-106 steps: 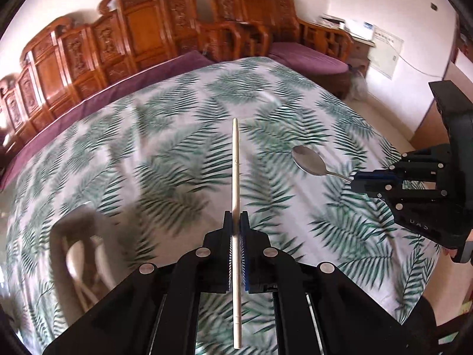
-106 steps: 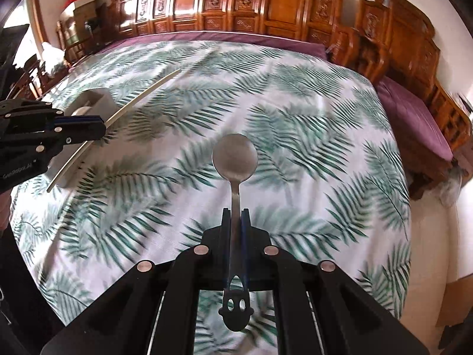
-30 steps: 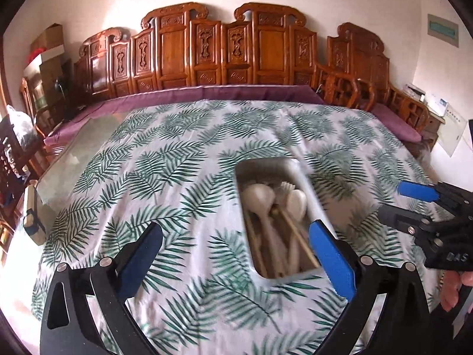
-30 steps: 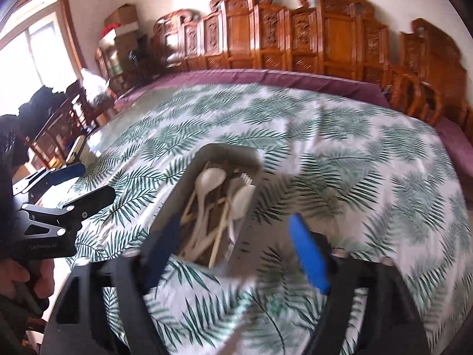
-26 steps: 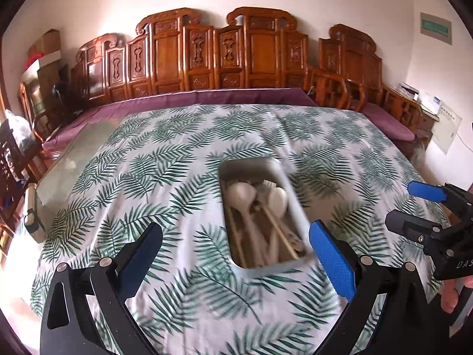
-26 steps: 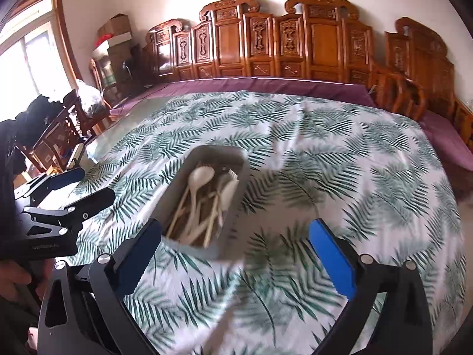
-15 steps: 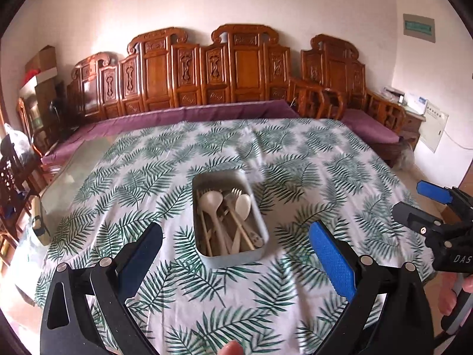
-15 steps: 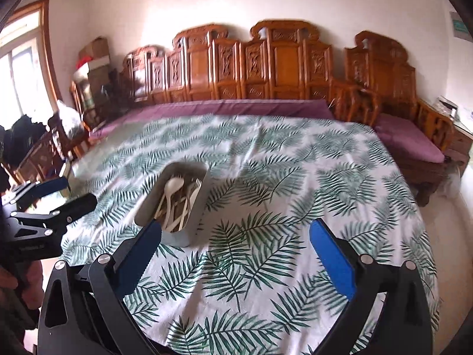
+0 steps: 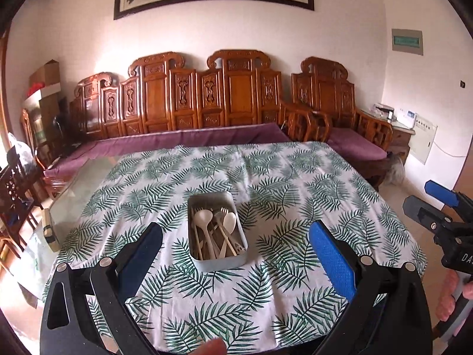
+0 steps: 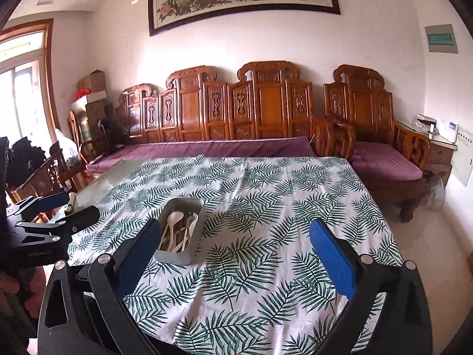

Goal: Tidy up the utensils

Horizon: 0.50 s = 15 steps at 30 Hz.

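Utensils, white spoons and forks (image 9: 217,233), sit in grey metal tray (image 9: 220,263) ahead; both tools, left tool (image 9: 233,254) and right tool (image 10: 233,254), gape empty; judged finished, hold clear of tray.

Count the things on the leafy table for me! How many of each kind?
Tray: 1
White spoons: 2
Forks: at least 1, the pile hides the rest
Chopsticks: several, too tangled to count
Total: at least 4, plus chopsticks

Utensils (image 9: 217,233) heaped (jumbled) — grey tray (image 9: 220,261).
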Available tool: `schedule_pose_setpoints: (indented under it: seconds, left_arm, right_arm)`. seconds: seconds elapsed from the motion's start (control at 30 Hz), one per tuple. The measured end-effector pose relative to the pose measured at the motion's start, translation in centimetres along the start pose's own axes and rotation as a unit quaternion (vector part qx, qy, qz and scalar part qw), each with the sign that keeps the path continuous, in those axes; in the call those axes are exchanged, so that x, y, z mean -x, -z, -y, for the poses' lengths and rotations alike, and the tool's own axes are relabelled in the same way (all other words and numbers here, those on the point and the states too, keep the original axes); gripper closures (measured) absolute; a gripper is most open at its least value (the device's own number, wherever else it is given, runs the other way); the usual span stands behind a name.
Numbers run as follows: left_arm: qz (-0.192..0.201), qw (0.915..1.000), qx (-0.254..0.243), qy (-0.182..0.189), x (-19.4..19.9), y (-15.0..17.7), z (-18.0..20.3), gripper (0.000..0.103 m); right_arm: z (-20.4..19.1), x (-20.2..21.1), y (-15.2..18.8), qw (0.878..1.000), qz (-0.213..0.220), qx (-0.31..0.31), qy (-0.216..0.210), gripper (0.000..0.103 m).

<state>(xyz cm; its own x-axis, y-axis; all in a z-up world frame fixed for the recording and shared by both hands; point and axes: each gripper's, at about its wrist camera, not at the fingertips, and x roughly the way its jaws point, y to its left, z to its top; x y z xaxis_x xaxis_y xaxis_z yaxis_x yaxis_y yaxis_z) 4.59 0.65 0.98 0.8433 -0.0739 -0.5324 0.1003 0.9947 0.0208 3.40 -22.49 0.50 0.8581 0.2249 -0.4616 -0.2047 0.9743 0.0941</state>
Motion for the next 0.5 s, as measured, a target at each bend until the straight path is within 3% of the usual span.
schedule_pose_setpoints:
  seconds: [0.5]
  left_arm:
    - [0.011,0.9999,0.008,0.009,1.9,0.5,0.3,0.007]
  right_arm:
    - [-0.1,1.6,0.6,1.0,0.01,-0.001,0.009,0.002]
